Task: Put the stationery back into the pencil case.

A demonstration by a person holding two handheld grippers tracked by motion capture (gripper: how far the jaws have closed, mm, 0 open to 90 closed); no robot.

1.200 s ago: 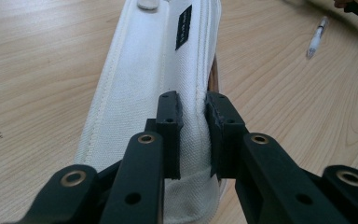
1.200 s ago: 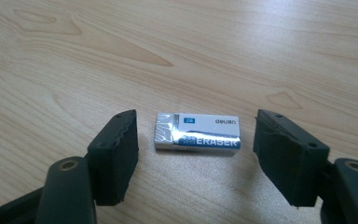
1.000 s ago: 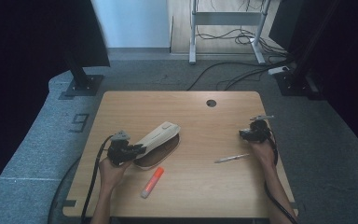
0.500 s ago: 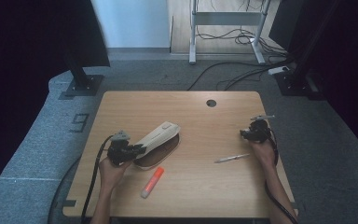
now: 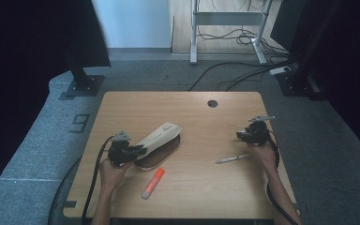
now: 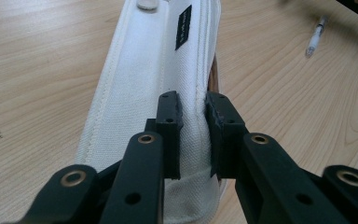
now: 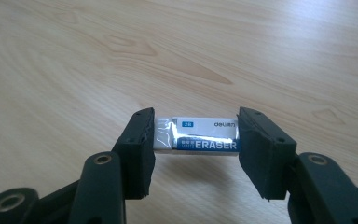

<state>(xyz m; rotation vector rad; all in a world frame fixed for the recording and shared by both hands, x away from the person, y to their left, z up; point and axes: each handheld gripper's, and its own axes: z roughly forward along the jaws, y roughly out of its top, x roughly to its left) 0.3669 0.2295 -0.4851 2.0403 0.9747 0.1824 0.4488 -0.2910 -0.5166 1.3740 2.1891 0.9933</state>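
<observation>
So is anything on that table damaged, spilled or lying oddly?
Nothing spilled or broken. The one oddity is the white pencil case: the left gripper pinches its flap, so it lies propped open. The pen and orange marker lie loose; the right gripper holds an eraser.

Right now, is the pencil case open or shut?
Open. The left gripper pinches the case flap up, and its dark inside shows underneath.
</observation>
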